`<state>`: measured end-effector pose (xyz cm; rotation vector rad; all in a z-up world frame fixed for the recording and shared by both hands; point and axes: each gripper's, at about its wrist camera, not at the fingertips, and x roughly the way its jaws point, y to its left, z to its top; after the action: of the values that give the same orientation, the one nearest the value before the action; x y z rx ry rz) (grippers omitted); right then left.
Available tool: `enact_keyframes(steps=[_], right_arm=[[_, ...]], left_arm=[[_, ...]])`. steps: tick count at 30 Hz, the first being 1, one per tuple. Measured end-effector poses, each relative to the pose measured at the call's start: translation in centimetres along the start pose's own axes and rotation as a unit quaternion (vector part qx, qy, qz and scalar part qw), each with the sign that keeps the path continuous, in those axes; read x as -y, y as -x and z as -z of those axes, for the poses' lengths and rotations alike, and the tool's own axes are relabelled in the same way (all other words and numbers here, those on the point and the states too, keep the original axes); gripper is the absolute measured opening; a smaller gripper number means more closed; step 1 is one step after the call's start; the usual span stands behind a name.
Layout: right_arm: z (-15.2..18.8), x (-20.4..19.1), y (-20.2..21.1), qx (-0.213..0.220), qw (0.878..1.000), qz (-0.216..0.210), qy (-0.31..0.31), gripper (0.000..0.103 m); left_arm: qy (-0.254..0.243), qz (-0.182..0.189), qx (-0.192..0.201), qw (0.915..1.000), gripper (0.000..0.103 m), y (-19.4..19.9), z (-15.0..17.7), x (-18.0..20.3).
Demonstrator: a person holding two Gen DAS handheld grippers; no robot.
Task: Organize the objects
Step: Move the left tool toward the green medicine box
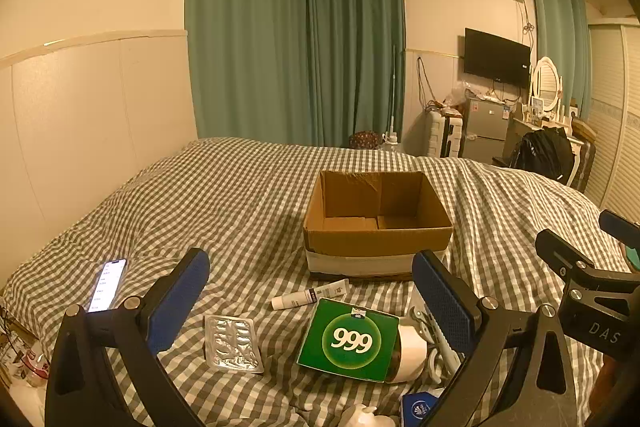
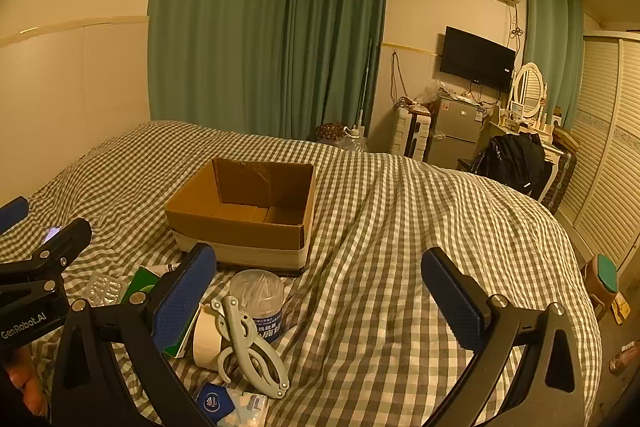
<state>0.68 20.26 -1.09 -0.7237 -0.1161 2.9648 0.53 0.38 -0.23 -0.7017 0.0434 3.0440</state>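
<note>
Hovering above the near edge of the checked bed cover (image 1: 240,195), the left tool (image 1: 310,301) has its blue pads spread wide and holds nothing; the right tool (image 2: 318,291) is spread wide in the same way and is also empty. In the left wrist view the open cardboard box (image 1: 378,241) stands in the middle of the frame, upright, its inside bare, with wide free cover to its left and behind it up to the green curtain (image 1: 280,39). Just in front of the box lies a small white tube (image 1: 310,295), close to the box's front wall. Below it, in the lower middle of the frame, a green 999 box (image 1: 352,341) lies flat, with a silver blister pack (image 1: 233,343) near its left edge and a white roll (image 1: 412,351) touching its right edge. A lit phone (image 1: 109,285) lies well apart at the lower left, near the side edge of the bed. In the right wrist view a clear tub of cotton swabs (image 2: 258,297) stands just in front of the box corner, and pale grey plastic tongs (image 2: 248,343) lean against the tape roll in the lower middle. To the right of these things the cover is free as far as the bed's rounded right edge.
</note>
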Motion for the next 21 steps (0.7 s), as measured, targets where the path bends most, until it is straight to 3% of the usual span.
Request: enact_keyframes(steps=[18,21], right_arm=[[-0.5,-0.5,1.4,0.020,1.000,-0.009,0.019,0.102],[-0.4,-0.6,1.1,0.016,1.000,-0.013,0.022,0.102]], left_arm=[[-0.004,-0.003,0.007,1.0000,0.103,0.7,-0.2,-0.3],[-0.012,-0.007,-0.010,0.9999,0.103,-0.3,0.3,-0.1]])
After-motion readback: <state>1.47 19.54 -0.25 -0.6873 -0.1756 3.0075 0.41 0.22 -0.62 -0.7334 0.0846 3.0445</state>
